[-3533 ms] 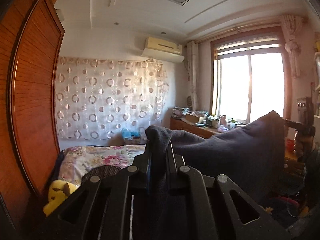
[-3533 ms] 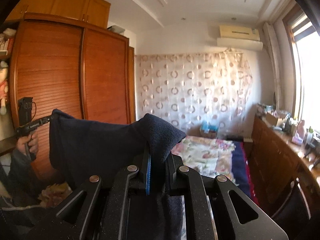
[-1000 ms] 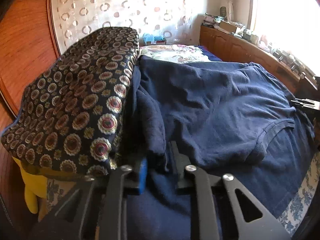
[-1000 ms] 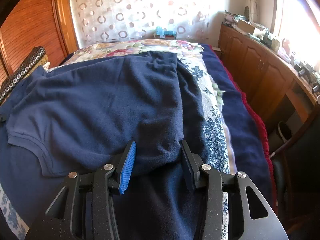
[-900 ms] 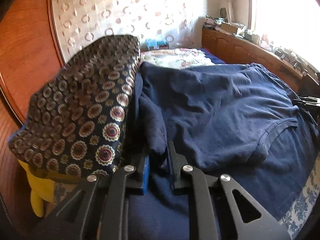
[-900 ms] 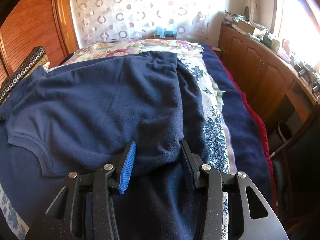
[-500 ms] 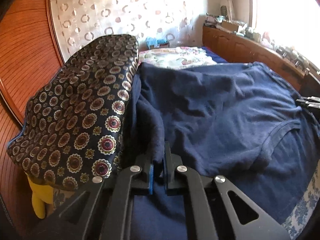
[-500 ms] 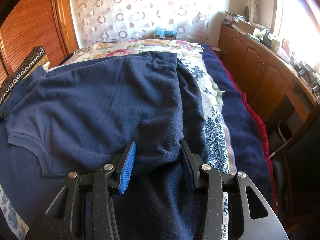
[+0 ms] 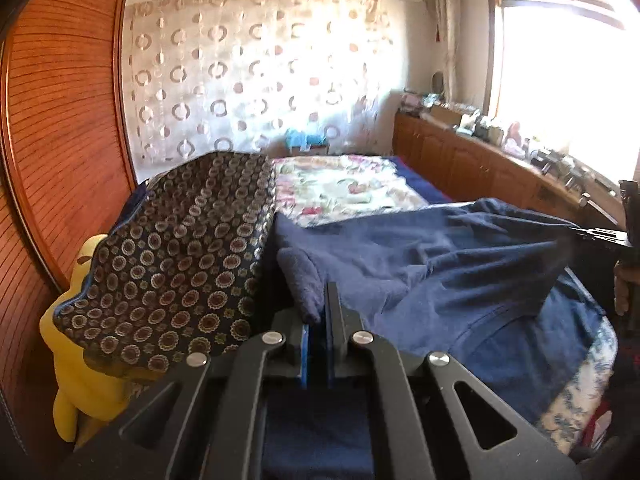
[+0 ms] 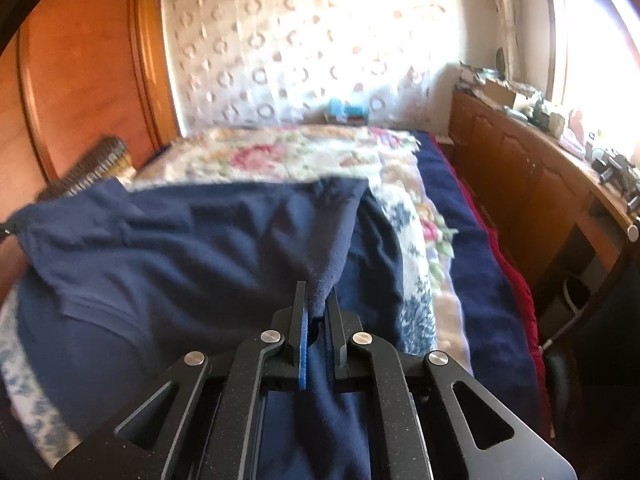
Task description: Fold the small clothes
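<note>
The navy shirt [image 9: 460, 272] lay spread over the bed [image 9: 344, 188], filling the middle and right of the left wrist view, with a patterned cushion [image 9: 180, 264] rising just beside it at the left and a yellow stuffed toy [image 9: 76, 360] below that at the lower left edge. The left tongs [image 9: 316, 344] at the bottom centre were clamped on a bunched corner of the shirt, the cloth standing up between the pads. In the right wrist view the right tongs [image 10: 318, 336], also at the bottom centre, had just been closing and now pinched a peak of the same shirt [image 10: 192, 256], which rose to them like a small tent while the rest draped toward the left of the frame. The other tool showed at the far right edge of the left view, at the end of the taut top edge of the cloth. The step in hand looked like the start of a fold: both near corners gripped and lifted off the bed. The next move probably called for carrying both corners together, level and at the same pace, over toward the far hem, keeping the edge stretched so the layer would land flat without dragging the cloth beneath.
</note>
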A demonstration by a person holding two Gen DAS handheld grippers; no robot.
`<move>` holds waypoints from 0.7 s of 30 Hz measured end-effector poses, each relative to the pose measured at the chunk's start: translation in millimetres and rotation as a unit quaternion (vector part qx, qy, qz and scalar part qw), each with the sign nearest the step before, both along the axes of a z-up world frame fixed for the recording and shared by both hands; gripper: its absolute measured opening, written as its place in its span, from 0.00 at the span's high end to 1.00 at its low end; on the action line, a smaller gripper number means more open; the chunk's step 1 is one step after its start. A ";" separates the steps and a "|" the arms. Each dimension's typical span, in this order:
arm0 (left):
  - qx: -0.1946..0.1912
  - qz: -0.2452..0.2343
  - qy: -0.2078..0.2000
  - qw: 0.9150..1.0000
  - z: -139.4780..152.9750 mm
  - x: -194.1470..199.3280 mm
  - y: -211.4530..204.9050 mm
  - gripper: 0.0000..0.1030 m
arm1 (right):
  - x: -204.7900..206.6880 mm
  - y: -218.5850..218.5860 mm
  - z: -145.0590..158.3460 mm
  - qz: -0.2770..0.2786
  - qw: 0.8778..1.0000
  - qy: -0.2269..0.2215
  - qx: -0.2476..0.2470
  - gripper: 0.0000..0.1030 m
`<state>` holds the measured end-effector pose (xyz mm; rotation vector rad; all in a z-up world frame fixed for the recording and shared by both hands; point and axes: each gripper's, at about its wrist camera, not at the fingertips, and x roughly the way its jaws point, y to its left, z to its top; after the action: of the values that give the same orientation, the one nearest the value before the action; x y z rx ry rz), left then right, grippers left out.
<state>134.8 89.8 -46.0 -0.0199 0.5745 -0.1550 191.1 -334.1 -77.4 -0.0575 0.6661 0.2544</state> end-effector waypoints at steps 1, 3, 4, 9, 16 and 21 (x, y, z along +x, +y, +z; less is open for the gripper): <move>-0.003 -0.001 -0.003 1.000 3.1 -2.0 1.4 0.97 | -3.9 -1.4 5.3 0.004 1.000 -0.003 0.005 0.97; -0.011 -0.004 -0.006 1.000 7.4 -10.6 3.4 0.97 | -12.6 -4.3 14.8 0.011 1.000 -0.007 0.011 0.97; -0.017 -0.005 -0.006 1.000 8.5 -13.8 5.6 0.97 | -19.4 -6.9 19.6 0.015 1.000 -0.010 0.016 0.97; -0.027 0.000 0.007 1.000 3.0 -36.0 18.2 0.97 | -50.0 -24.1 36.9 0.025 0.999 -0.016 0.039 0.97; -0.030 0.024 0.066 0.997 -41.0 -38.4 29.2 0.96 | -74.7 -28.1 -0.5 0.022 0.999 0.031 0.013 0.97; -0.024 0.034 0.093 0.995 -61.2 -39.1 33.0 0.88 | -73.2 -27.1 -26.8 0.007 0.998 0.057 0.001 0.96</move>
<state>95.8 122.7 -107.2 -0.1025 0.7554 -0.1004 117.9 -361.2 -104.2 -0.0456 0.7789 0.2730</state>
